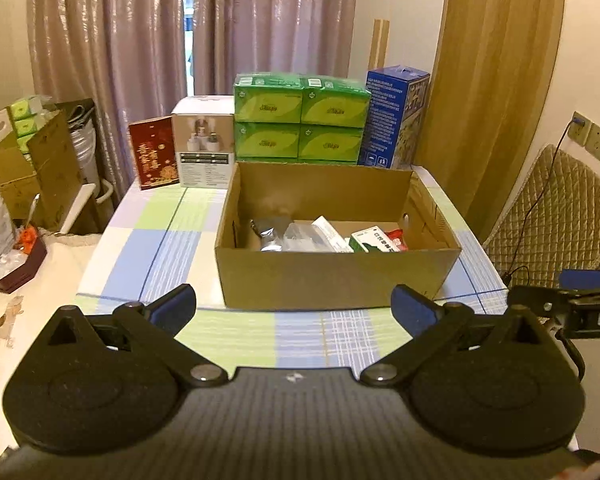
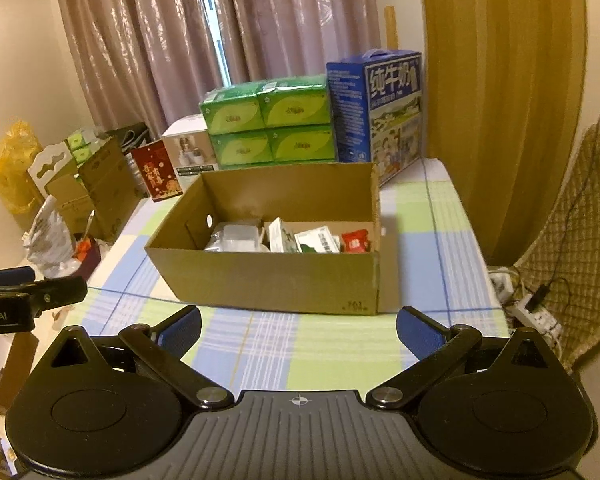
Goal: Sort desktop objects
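Observation:
An open cardboard box (image 1: pixel 332 276) (image 2: pixel 276 280) stands on the checked tablecloth. Inside lie a silver foil pouch (image 1: pixel 269 234) (image 2: pixel 220 240), clear plastic packets (image 1: pixel 316 236), a white and green carton (image 1: pixel 370 240) (image 2: pixel 316 242) and a red packet (image 1: pixel 396 237) (image 2: pixel 355 240). My left gripper (image 1: pixel 294 306) is open and empty, just in front of the box's near wall. My right gripper (image 2: pixel 298 326) is open and empty, also in front of the box. Each gripper's side shows at the edge of the other's view.
Behind the box stand green tissue packs (image 1: pixel 300 116) (image 2: pixel 268 120), a blue milk carton (image 1: pixel 396 116) (image 2: pixel 380 112), a white appliance box (image 1: pixel 204 148) and a red card box (image 1: pixel 154 154). Cardboard boxes (image 1: pixel 32 168) and clutter sit left; a quilted chair (image 1: pixel 560 208) stands right.

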